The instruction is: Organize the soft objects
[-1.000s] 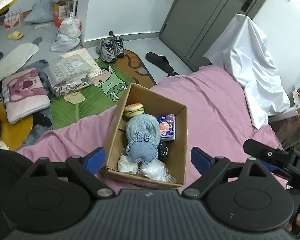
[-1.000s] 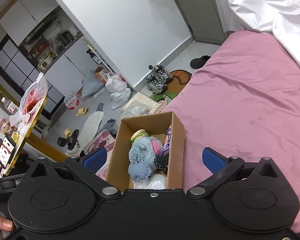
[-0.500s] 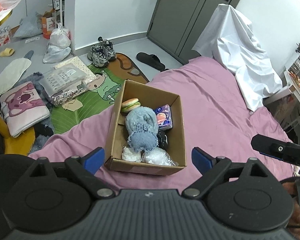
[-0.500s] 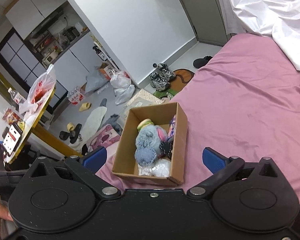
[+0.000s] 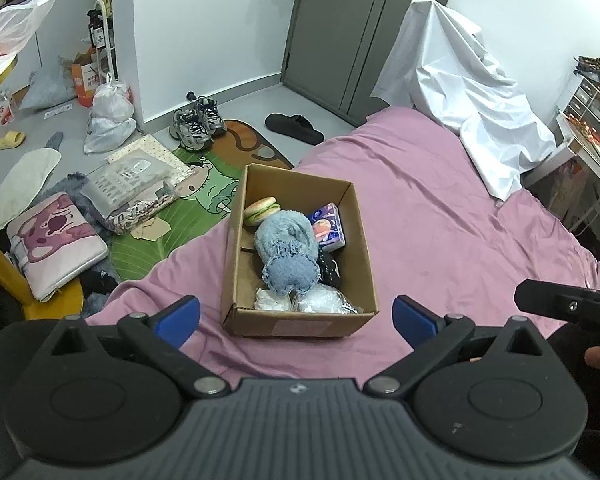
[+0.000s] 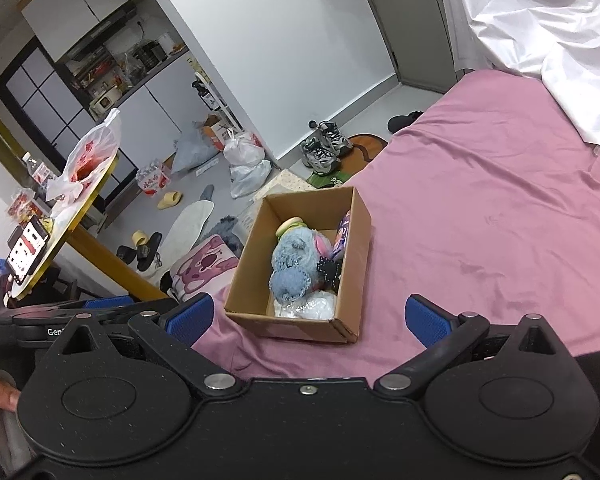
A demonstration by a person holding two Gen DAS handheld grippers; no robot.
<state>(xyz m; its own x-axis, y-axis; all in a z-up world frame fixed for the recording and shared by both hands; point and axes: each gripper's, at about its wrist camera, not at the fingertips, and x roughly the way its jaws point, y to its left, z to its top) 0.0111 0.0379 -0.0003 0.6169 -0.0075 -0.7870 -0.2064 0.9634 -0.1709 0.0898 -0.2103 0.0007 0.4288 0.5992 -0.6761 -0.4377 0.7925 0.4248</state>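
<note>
Bed: pink sheet (image 5: 440, 216) is covering it, lightly wrinkled.
Box: open cardboard box (image 5: 366, 264) is sitting on the sheet, holding a fuzzy blue plush (image 5: 286, 248), a burger-shaped toy (image 5: 261, 210), a tissue pack (image 5: 328, 227) and crinkly clear bags (image 5: 324, 303).
Left view only: black slipper (image 5: 296, 128) is lying by the door.
Right view only: round yellow-edged table (image 6: 72, 216) is standing left.
Left gripper (image 5: 296, 318): jaws are opening wide, gripping nothing.
Right gripper (image 6: 308, 316): jaws are standing wide, gripping nothing.
</note>
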